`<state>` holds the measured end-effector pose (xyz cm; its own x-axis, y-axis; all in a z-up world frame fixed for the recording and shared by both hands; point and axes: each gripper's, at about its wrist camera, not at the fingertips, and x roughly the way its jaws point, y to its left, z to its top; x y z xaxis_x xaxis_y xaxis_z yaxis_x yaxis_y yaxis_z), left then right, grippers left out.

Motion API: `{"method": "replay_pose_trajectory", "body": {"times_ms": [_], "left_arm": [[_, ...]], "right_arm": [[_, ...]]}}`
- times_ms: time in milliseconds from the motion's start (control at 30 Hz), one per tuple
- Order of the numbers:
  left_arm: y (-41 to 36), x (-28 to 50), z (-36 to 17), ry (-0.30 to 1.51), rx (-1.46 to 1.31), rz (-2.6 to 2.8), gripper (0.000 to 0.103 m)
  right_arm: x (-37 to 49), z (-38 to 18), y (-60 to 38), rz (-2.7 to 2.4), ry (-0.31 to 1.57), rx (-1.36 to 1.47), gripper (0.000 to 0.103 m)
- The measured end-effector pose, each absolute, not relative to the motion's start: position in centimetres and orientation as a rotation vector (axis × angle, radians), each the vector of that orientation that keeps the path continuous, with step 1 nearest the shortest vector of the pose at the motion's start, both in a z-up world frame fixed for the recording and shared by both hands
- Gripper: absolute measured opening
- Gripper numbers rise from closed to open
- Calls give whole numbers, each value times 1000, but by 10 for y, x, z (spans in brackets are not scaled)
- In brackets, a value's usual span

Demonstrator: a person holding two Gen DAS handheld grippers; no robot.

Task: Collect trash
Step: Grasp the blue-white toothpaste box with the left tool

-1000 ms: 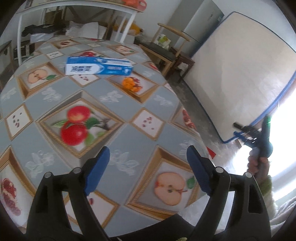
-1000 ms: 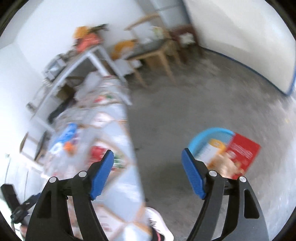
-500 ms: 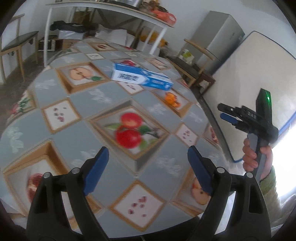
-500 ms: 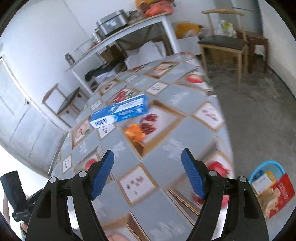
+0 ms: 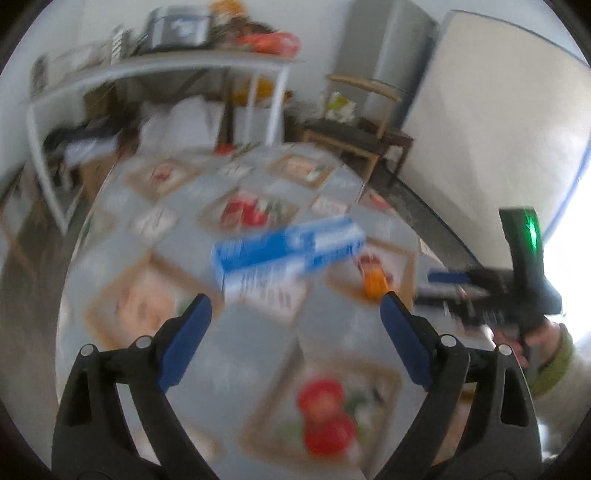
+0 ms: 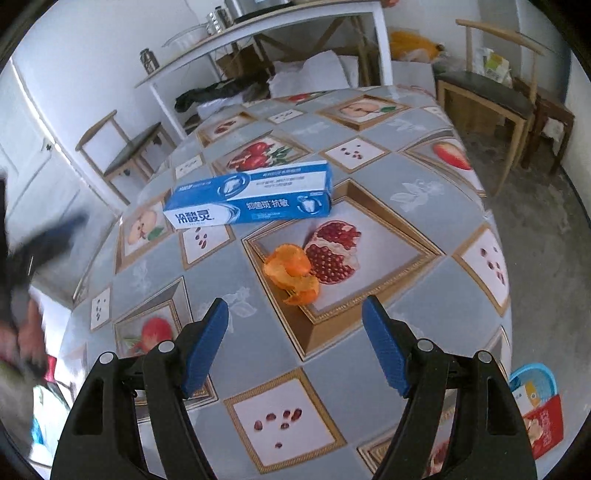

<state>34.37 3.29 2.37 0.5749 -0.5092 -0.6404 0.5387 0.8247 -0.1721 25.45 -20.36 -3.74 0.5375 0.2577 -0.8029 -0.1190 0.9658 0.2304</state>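
Observation:
A blue and white toothpaste box [image 6: 251, 197] lies on the fruit-patterned tablecloth [image 6: 413, 177]; it also shows, blurred, in the left wrist view [image 5: 288, 254]. An orange peel [image 6: 293, 275] lies just in front of it, also seen in the left wrist view [image 5: 373, 282]. My right gripper [image 6: 295, 321] is open and empty, hovering just short of the peel. My left gripper [image 5: 291, 310] is open and empty, a little short of the box. The right gripper shows at the right of the left wrist view [image 5: 458, 284].
A blue basket [image 6: 535, 387] with a red packet and other packaging stands on the floor at the table's right. Wooden chairs [image 6: 491, 96] stand at the far right and far left [image 6: 125, 147]. A white shelf table [image 6: 258, 33] with clutter is behind.
Both grippers moved closer to the table. The right one swung from the floor basket to face the peel and box. The left view has become blurred with motion toward the box.

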Motion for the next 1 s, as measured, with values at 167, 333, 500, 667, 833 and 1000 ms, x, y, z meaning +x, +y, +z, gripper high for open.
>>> {"method": "replay_pose_trajectory", "body": {"times_ms": [167,333,500,667,833,1000], "left_arm": [[-20,406,14,719,207,-702,89],[-66,453,-28,924,339,-781,89],[-80,462,-58,994,479,-757,88],[-82,453,-61,980,561,-708,76],[-80,440,-55,1001,565,-679,66],[-68,413,-51,1055,515,-600,56]], "right_arm": [[267,-40,-201,247,978,128,73],[276,-41,-204,268,974,141,73],[281,-46,-199,302,982,118,73],[289,-53,-190,322,999,63,73],[297,-65,-184,294,1039,25,57],[293,-67,-181,274,1046,6,29]]}}
